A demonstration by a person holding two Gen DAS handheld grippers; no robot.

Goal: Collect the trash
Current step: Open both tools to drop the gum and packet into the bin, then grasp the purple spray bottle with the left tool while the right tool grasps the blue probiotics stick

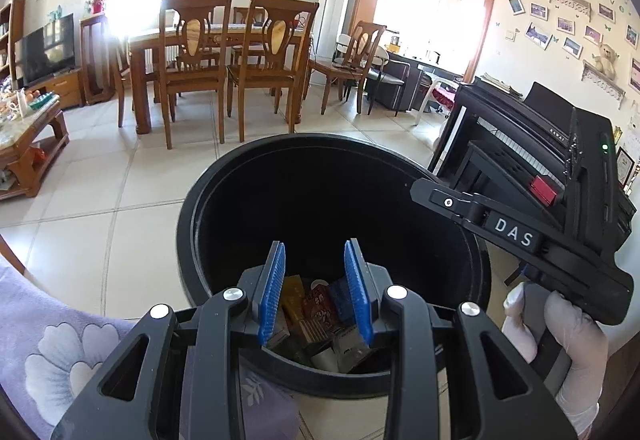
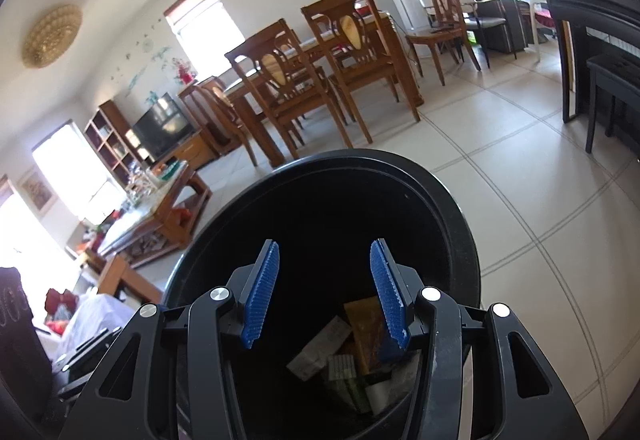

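Left hand-held gripper (image 1: 315,288) angled downward, jaws apart, empty, right hand-held gripper (image 2: 325,292) likewise, wider

Matte black two-finger left gripper (image 1: 316,292) carries ribbed blue rubber pads (image 1: 273,292) and round silver pivot screws. Right of it, the matching black right gripper (image 1: 520,236) bears white "DAS" lettering, a red block, a small green light, a silver rivet. Below that lettering, a white disposable glove covers the person's right hand (image 1: 568,344).
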